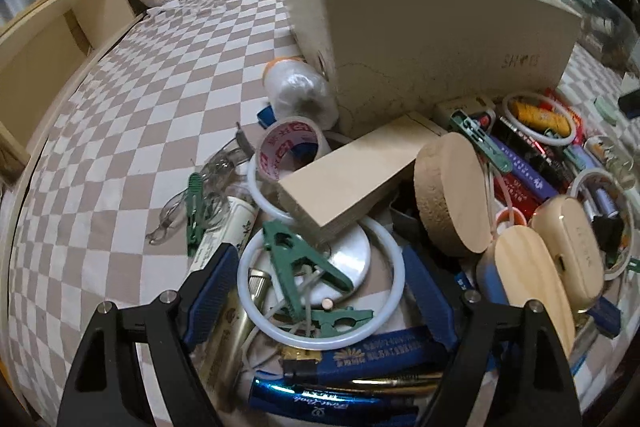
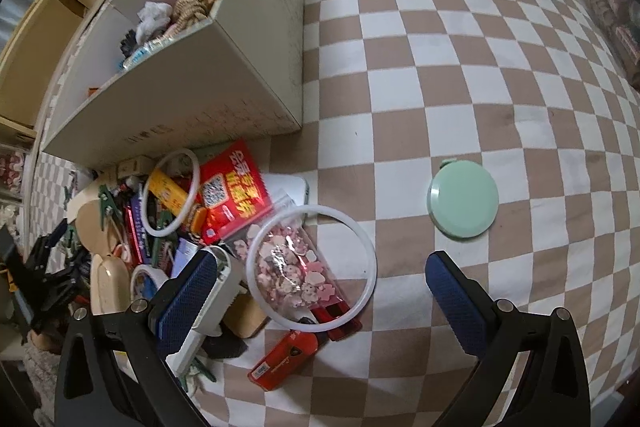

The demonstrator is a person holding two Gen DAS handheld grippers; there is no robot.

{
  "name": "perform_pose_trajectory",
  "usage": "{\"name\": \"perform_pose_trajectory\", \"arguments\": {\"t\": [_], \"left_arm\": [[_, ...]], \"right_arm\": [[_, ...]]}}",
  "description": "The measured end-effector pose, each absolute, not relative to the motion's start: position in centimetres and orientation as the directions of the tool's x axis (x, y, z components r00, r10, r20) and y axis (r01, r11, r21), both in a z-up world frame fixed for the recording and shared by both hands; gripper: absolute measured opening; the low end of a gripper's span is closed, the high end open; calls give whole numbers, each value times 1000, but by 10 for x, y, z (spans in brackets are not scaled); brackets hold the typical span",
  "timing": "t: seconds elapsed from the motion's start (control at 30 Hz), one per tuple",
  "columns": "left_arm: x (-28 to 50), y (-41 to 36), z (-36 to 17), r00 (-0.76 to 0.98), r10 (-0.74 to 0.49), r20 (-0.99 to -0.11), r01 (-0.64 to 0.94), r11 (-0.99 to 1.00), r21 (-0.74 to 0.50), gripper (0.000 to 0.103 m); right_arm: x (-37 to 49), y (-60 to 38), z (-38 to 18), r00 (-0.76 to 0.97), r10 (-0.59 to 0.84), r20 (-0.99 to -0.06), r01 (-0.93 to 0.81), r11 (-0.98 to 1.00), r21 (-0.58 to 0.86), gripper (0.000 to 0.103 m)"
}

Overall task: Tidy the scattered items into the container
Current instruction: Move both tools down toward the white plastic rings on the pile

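I hold my left hand-held gripper point(image 1: 320, 283) spread over the green clip point(image 1: 298, 257), right hand-held gripper point(image 2: 320, 291) spread, since clutter remains outside the container point(image 2: 192, 83).

Checkered cloth point(image 2: 460, 67) beside a wooden shelf unit point(image 1: 52, 39).

Black fingers point(image 1: 212, 291) with blue textured pads, silver screws.

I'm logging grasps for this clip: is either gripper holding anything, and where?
Nothing is held. The left gripper and right gripper are both open above the clutter.
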State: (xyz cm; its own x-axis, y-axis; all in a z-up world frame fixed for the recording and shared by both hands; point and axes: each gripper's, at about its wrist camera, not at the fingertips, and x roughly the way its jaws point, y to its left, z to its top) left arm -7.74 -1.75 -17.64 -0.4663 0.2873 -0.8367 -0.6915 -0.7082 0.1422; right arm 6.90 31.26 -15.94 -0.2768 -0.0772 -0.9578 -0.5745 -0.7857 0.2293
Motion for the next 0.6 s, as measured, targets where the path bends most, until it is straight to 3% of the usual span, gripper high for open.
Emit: {"name": "perform_pose_trajectory", "arguments": {"t": [0.53, 0.6], "left_arm": [[-64, -37, -132, -500, 380, -778, -663, -746, 62, 84], [-65, -38, -127, -507, 388, -770, -659, -750, 56, 84]], "right_arm": [[44, 302, -192, -166, -142, -976, -549, -809, 211, 103], [44, 300, -193, -167, -163, -972, -540, -810, 229, 86]]}}
